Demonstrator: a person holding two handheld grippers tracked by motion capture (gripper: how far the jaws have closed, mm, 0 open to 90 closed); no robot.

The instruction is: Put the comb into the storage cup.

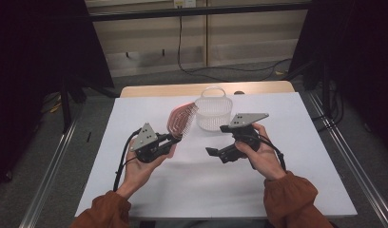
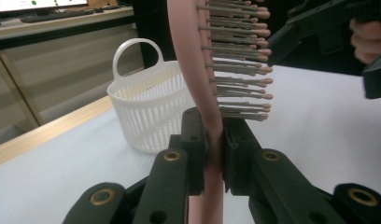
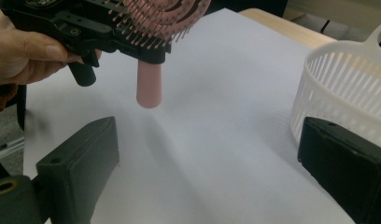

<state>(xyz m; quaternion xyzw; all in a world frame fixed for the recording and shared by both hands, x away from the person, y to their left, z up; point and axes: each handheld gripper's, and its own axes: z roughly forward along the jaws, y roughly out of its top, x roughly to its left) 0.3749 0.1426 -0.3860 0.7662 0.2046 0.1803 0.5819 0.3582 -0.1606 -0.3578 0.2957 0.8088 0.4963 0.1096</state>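
step: carry phase, by my read. pink plastic vented hairbrush with metal-look bristles (image 1: 180, 121) is up off the table, heading for the white slotted plastic basket with a loop handle (image 1: 213, 113)
left gripper (image 2: 215, 140): jaws clamped tight on the brush neck, just below the lowest bristle row; handle end hangs free under the jaws in the right gripper view
brush pose: roughly upright along the jaws in the left gripper view, bristles facing the right gripper; in the high view the head leans up and toward the basket
brush location: in the air, left of the basket, close to its rim but not over it
right gripper (image 1: 216, 151): jaws spread wide, nothing between them, hovering low over the white table sheet (image 1: 192, 190) in front of the basket
basket: standing upright on the sheet near the far edge; contents hard to tell
next move (judgement): bring brush head over the basket opening, lower it in, then release; brush is long, so tilt needed to clear rim and loop handle
risk (judgement): bristles could snag the slots, or the light basket could slide; the free right gripper could steady it
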